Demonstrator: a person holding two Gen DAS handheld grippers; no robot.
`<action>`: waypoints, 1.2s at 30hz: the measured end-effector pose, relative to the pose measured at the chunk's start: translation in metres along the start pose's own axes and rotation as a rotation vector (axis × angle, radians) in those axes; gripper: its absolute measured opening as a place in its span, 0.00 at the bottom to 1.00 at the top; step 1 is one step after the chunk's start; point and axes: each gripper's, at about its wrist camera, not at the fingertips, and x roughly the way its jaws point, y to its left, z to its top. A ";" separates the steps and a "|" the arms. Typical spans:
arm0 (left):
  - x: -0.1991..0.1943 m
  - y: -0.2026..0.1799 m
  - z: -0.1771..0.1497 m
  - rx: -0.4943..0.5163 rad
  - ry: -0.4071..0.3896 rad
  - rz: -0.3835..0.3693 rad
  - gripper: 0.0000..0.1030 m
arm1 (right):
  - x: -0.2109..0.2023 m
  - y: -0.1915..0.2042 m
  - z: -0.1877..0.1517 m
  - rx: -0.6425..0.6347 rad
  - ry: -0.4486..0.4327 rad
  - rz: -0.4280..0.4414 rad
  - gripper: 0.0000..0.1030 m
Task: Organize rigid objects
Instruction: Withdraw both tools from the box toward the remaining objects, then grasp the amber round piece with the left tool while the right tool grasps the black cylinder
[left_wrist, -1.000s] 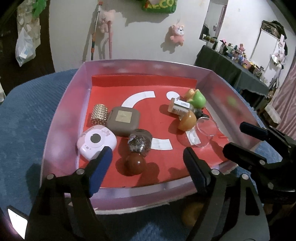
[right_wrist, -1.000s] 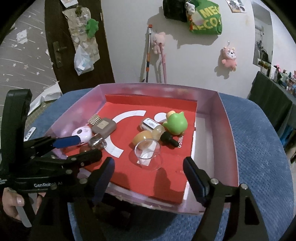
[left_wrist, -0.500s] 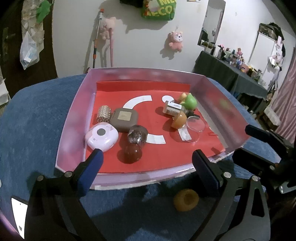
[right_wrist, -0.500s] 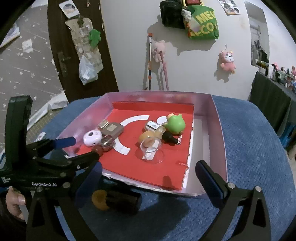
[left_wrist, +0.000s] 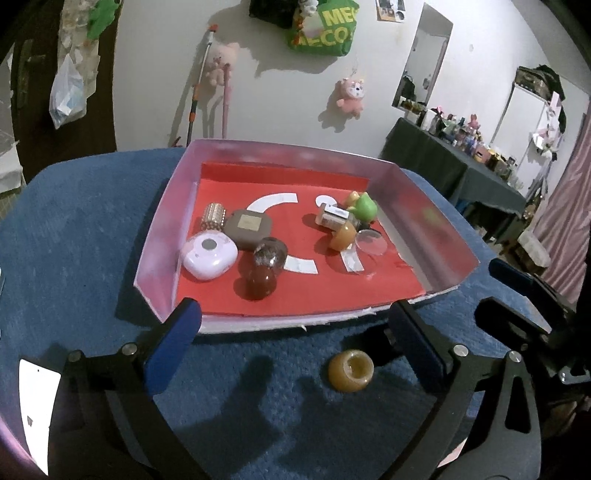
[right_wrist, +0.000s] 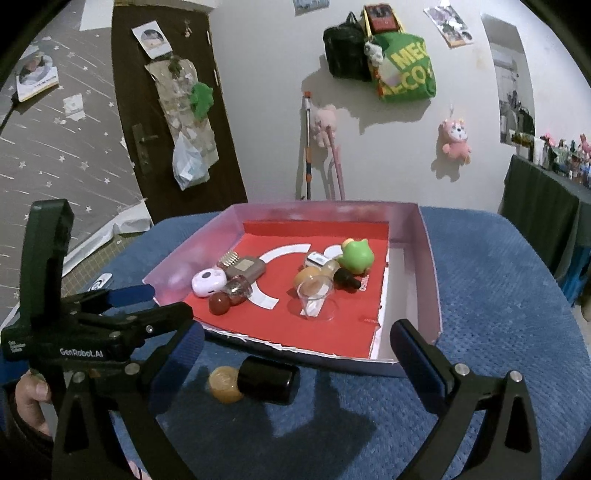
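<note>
left gripper (left_wrist: 295, 325): fingers spread wide, nothing between, pointing forward and down | right gripper (right_wrist: 297, 341): fingers spread wide, nothing held | left hand (right_wrist: 31, 397): grips the handle, thumb showing

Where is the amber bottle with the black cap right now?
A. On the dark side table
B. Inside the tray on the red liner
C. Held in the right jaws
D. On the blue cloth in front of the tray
D: the amber bottle lies on the blue cloth, outside the tray's near wall, and neither gripper grips it.
</note>
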 end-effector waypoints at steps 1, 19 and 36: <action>-0.001 -0.001 -0.001 0.002 -0.002 0.006 1.00 | -0.003 0.001 -0.001 -0.004 -0.009 -0.003 1.00; -0.033 -0.006 -0.037 0.010 -0.074 0.027 1.00 | -0.036 0.018 -0.030 -0.006 -0.043 -0.040 1.00; -0.015 -0.021 -0.063 0.085 0.003 -0.002 1.00 | -0.023 0.007 -0.048 0.043 0.046 -0.015 0.77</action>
